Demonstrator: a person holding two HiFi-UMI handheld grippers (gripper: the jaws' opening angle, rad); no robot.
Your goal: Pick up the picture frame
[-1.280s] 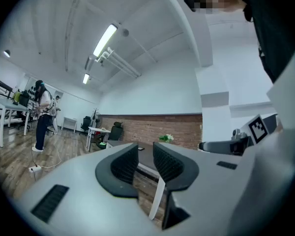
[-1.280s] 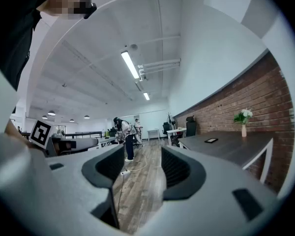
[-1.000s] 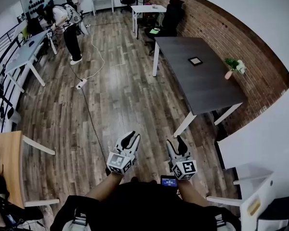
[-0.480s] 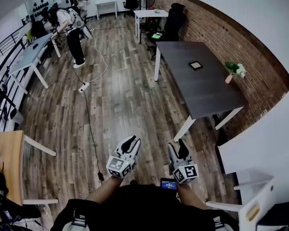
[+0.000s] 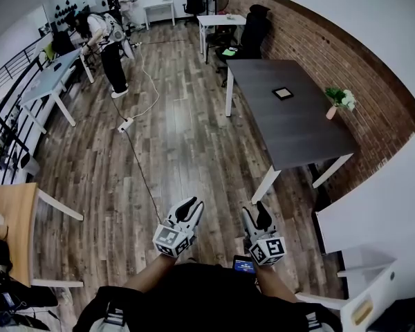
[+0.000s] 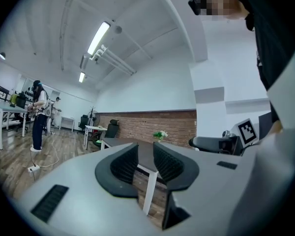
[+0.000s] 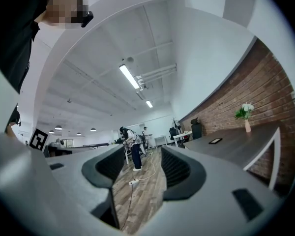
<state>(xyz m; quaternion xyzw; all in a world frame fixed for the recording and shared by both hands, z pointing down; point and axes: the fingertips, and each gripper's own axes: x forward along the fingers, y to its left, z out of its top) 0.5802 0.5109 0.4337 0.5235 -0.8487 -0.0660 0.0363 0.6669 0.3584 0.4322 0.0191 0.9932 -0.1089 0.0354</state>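
A small dark picture frame lies flat on the dark grey table at the right, near the brick wall; the right gripper view shows the frame as a thin dark slab on the tabletop. Both grippers are held close to the person's body, well short of the table. My left gripper is open with nothing between its jaws, and in its own view the left gripper looks toward the table's white leg. My right gripper is open and empty too; the right gripper looks down the room.
A pink vase with white flowers stands on the table near the frame. A power strip and cable lie on the wooden floor. A person bends over a white desk at the far left. A wooden table sits at the left edge.
The view has moved a little forward, so the table and floor cable sit slightly lower in the picture. Both grippers keep their open pose in front of the body.
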